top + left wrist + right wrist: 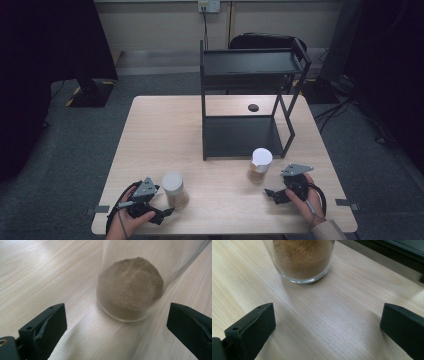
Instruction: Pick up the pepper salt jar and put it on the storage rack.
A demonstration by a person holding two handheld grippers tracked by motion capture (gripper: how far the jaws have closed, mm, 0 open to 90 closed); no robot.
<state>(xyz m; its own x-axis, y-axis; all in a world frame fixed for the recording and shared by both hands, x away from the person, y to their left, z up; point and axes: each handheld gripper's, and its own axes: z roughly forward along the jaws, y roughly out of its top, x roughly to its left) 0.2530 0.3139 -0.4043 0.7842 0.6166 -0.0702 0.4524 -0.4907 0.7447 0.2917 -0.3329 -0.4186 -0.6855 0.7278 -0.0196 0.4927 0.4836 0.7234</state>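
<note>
On the tabletop [150, 130] in the high view, the left gripper [159, 212] sits just beside a lidded jar [175, 189], the right gripper [272, 194] near a second jar [260, 165]; a black shelf rack [245, 105] stands behind. Seen from the left gripper view, open fingers [47, 325] flank the jar's powder-filled base [130, 290], its top cut off. Seen from the right gripper view, spread fingers [254, 325] hold nothing; the second jar's [302, 257] top is also cropped.

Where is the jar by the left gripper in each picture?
High view: the left jar, bottom left of centre, right of the left gripper.
Left gripper view: upper middle, ahead of the open jaws.
Right gripper view: a different jar.
Shared landmark: the wooden table.
</note>
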